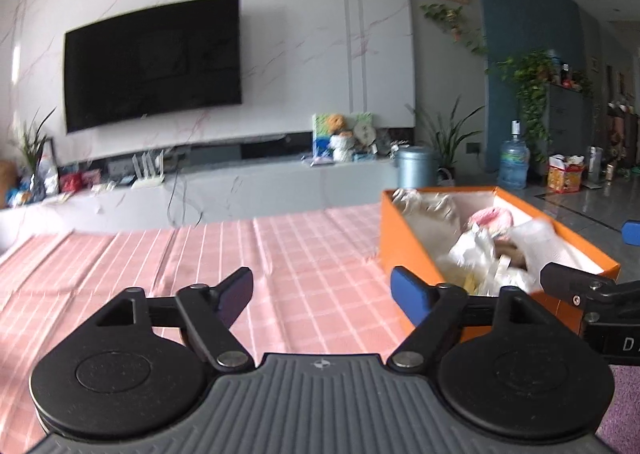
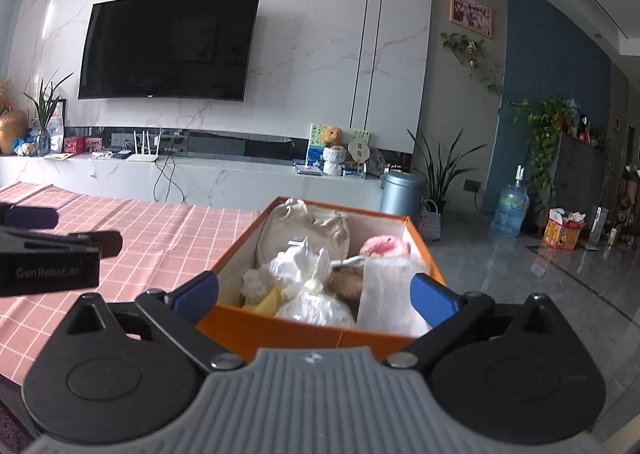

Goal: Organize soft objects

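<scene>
An orange box [image 2: 304,328] stands on the pink checked tablecloth [image 2: 160,238] and holds soft things: a beige drawstring bag [image 2: 304,230], a pink plush [image 2: 384,246], crumpled white plastic bags [image 2: 304,278], a brown plush [image 2: 348,282] and a white cloth [image 2: 390,294]. My right gripper [image 2: 316,294] is open and empty, its blue fingertips to either side of the box's near end. My left gripper [image 1: 324,294] is open and empty over the bare cloth, left of the box [image 1: 408,246]. The right gripper's finger [image 1: 572,278] shows in the left wrist view.
The table's far edge faces a long white TV bench [image 2: 224,177] under a wall TV [image 2: 168,45]. To the right of the box the table ends above a glossy grey floor [image 2: 520,274] with a metal bin [image 2: 402,189], plants and a water bottle [image 2: 510,209].
</scene>
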A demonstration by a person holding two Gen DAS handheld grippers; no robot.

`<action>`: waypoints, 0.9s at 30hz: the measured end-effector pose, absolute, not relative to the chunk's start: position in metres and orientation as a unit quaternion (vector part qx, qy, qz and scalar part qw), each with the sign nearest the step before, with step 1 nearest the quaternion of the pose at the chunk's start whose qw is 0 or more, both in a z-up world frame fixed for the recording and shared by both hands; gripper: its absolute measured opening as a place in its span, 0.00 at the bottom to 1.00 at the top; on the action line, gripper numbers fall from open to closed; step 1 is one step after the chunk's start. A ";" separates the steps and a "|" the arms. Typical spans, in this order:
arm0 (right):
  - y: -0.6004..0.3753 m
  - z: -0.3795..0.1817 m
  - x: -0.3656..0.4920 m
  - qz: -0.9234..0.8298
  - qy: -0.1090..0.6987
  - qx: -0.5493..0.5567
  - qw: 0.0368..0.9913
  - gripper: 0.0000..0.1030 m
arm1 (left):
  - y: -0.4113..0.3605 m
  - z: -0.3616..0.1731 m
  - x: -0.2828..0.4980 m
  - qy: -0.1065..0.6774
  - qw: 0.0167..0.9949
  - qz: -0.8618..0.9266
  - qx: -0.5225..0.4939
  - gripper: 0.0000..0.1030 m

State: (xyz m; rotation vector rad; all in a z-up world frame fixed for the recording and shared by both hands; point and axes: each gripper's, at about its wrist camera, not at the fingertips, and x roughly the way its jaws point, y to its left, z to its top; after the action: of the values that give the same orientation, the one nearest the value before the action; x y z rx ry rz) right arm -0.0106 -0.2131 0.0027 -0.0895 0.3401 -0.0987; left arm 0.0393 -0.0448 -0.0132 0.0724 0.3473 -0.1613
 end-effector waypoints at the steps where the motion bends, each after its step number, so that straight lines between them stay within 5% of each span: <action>1: -0.212 0.000 -0.011 -0.050 0.174 -0.046 0.982 0.97 | -0.042 -0.018 0.038 0.179 0.980 -0.080 0.036 0.90; 27: -0.204 -0.008 -0.020 -0.053 0.183 -0.056 0.980 0.97 | -0.041 -0.030 0.028 0.226 0.971 -0.067 0.039 0.90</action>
State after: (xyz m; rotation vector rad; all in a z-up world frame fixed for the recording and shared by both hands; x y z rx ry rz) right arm -0.0201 -0.2042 -0.0082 -0.1134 0.3693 -0.1075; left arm 0.0277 -0.0408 -0.0304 0.0782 0.4563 -0.1351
